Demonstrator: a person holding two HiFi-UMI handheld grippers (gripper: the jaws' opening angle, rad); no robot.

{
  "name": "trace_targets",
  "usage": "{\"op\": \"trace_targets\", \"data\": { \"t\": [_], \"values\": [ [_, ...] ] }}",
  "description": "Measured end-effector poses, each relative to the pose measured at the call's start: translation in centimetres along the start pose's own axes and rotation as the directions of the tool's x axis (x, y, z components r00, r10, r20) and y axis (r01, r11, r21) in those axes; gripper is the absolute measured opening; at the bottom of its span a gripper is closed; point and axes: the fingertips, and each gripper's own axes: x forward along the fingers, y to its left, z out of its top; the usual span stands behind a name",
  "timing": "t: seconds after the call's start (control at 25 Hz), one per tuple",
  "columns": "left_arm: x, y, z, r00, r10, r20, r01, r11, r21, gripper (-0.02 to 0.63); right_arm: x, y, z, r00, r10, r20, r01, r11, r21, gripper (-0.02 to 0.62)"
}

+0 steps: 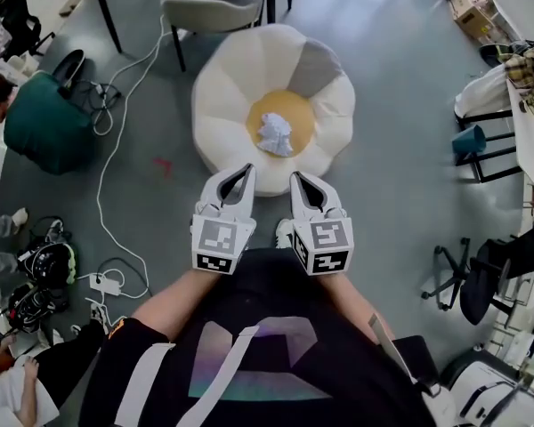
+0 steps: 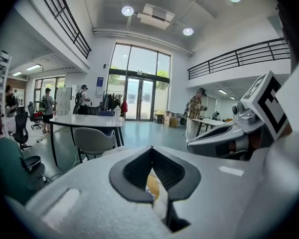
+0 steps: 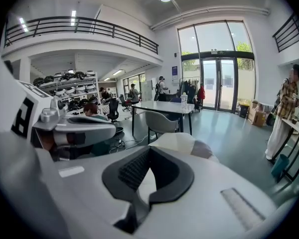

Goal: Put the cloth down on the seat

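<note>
ok so crumpled white cloth (image 1: 274,134) lying on yellow centre of cream flower-shaped cushion seat (image 1: 222,96). left white two-jaw gripper (image 1: 246,169) and right white two-jaw gripper (image 1: 297,177) both closed tight, nothing between jaws, side by side at seat's near edge, apart from cloth.

seat (image 1: 227,87): cream, flower-shaped | on its centre: crumpled white cloth (image 1: 274,134) | under: grey floor (image 1: 400,132)
</note>
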Motion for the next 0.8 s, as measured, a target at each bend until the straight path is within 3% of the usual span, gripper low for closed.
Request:
{"op": "trace_targets", "data": {
  "t": [0.48,0.8],
  "values": [
    [-1.5,-3.0,4.5,0.998,-0.016,0.066,0.016,1.0,0.003,-0.001,-4.0,-0.1,4.3,0.993,0.075,0.09,-0.072,0.997,-0.041,0.0],
    [-1.4,-5.1,6.2,0.995,-0.024,0.1,0.02,0.999,0.037,0.0,-5.8,-1.4,5.4,0.988,0.08,0.133,-0.074,0.996,-0.053,0.0]
  ]
}}
